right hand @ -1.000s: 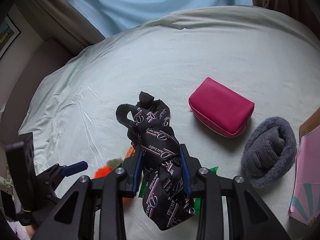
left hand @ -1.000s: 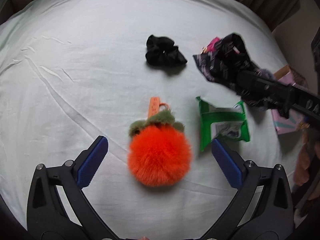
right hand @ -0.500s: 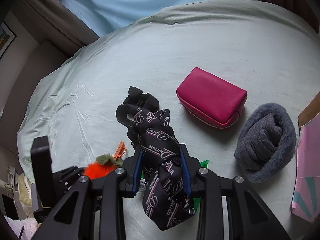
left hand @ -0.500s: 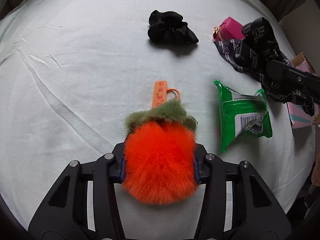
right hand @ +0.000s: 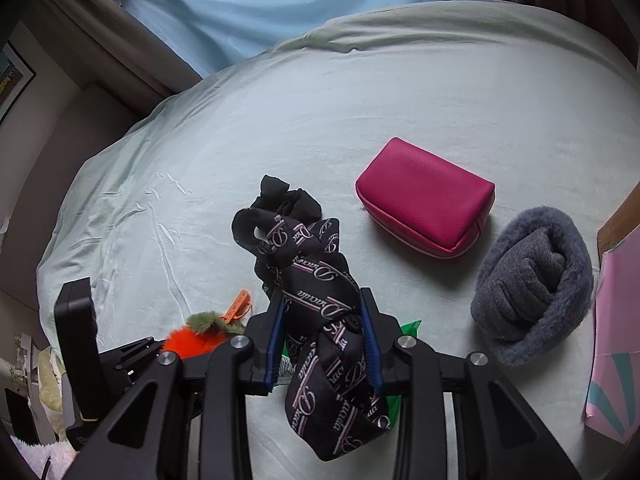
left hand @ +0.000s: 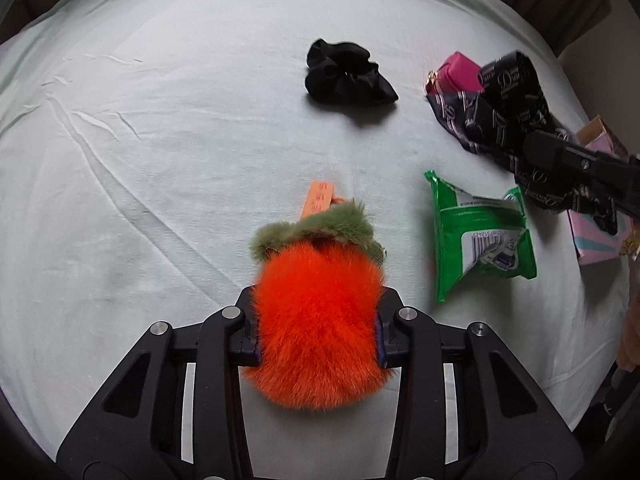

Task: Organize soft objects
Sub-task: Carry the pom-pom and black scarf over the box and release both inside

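My left gripper [left hand: 318,336] is shut on a fluffy orange pom-pom [left hand: 320,320] with a green fur top and an orange tag, low over the bed. It also shows in the right wrist view [right hand: 188,334]. My right gripper [right hand: 324,344] is shut on a black patterned scarf [right hand: 320,320], held above the bed; the scarf also shows in the left wrist view [left hand: 508,108]. A black scrunchie [left hand: 348,76] lies on the sheet further out. A pink pouch [right hand: 426,196] and a grey fuzzy roll [right hand: 532,284] lie to the right.
A green wipes packet [left hand: 480,232] lies right of the pom-pom. A pink box [right hand: 616,344] stands at the bed's right edge. The pale green sheet [left hand: 140,140] is wrinkled on the left. A blue pillow [right hand: 280,4] is at the head.
My left gripper moved forward and shut on the orange pom-pom, which was lying free between the open fingers. My right gripper kept hold of the scarf and shifted slightly.
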`<state>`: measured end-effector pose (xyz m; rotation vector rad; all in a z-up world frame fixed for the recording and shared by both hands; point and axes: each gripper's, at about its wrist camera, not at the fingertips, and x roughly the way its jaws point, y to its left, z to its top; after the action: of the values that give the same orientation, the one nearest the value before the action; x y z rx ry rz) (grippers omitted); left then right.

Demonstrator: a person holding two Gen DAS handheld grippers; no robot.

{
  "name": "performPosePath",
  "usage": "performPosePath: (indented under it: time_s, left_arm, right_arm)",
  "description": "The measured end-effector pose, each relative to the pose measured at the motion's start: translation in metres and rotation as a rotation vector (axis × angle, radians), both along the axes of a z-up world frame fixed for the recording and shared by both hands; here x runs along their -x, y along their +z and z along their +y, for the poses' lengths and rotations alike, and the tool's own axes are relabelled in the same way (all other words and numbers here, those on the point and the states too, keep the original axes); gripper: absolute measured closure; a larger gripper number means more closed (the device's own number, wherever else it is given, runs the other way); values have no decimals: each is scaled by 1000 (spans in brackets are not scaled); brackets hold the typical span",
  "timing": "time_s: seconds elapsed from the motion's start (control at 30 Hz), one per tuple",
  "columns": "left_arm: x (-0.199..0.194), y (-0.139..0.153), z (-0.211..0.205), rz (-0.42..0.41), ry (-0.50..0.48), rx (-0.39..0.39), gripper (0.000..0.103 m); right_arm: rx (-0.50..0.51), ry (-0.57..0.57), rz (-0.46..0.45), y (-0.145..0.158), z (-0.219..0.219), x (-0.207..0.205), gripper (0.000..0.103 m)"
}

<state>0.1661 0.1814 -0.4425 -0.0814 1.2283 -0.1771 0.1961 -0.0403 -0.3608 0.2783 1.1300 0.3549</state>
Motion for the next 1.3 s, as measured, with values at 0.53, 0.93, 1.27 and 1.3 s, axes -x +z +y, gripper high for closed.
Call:
performPosePath:
  time_s: [0.53,0.93,1.27,1.3]
  left_arm:
    - [-1,96,-13,-98,57,58,69]
    - [-8,227,-127,-210,-9,103,69]
    - [-8,296,-285,-271,-115,182,69]
    - [-9,296,-301,-269,-122,191,69]
  right_arm:
    - [-28,-13,-72,57,-21,6,72]
    - [-27,-107,-181,177,-116,28,72]
    - [60,-187,-224,248,-245,63,72]
    - [70,-196,-220,249,-257,65,72]
